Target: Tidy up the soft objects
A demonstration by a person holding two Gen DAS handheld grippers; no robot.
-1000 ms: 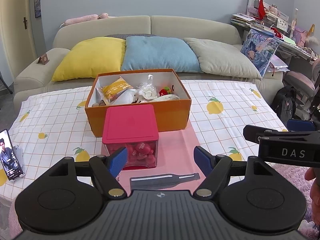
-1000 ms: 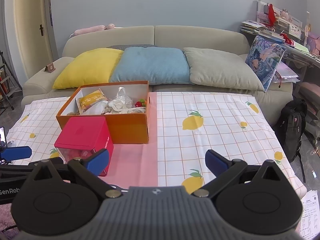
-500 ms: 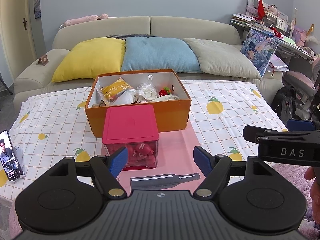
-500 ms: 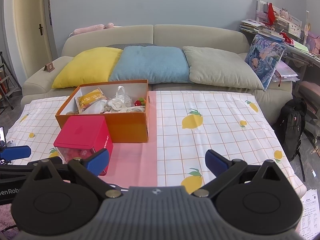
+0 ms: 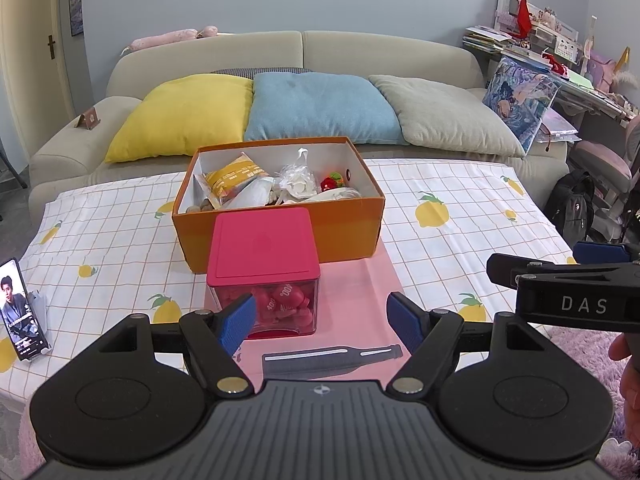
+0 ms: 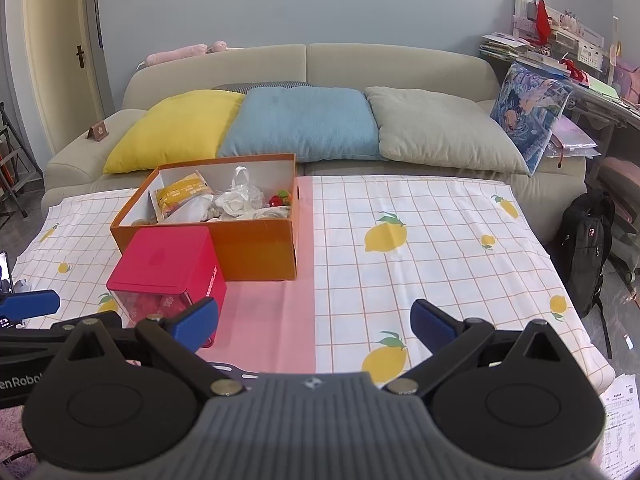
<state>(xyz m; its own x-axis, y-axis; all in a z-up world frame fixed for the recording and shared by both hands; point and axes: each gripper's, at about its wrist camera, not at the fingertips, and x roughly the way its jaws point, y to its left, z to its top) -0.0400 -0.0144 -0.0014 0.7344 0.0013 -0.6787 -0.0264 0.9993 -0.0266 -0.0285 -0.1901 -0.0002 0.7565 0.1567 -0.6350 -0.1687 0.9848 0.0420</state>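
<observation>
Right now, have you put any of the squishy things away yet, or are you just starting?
Just starting, it seems. Nothing looks sorted yet: the soft bits sit jumbled in the orange box, and the pink-lidded container is shut with its red pieces inside. Nothing is in hand: the left gripper and right gripper are both open and empty, short of the box. All the picking and sorting is left.

Left tool (image 5: 321, 318) was wide open, blue pads (image 5: 237, 323) well apart, nothing between them, pointed forward and level. Right tool (image 6: 314, 326) was likewise fully spread and empty, sitting just beside the left one at about the same height. Part of a hand (image 5: 629, 384) showed at the right tool's body.
</observation>
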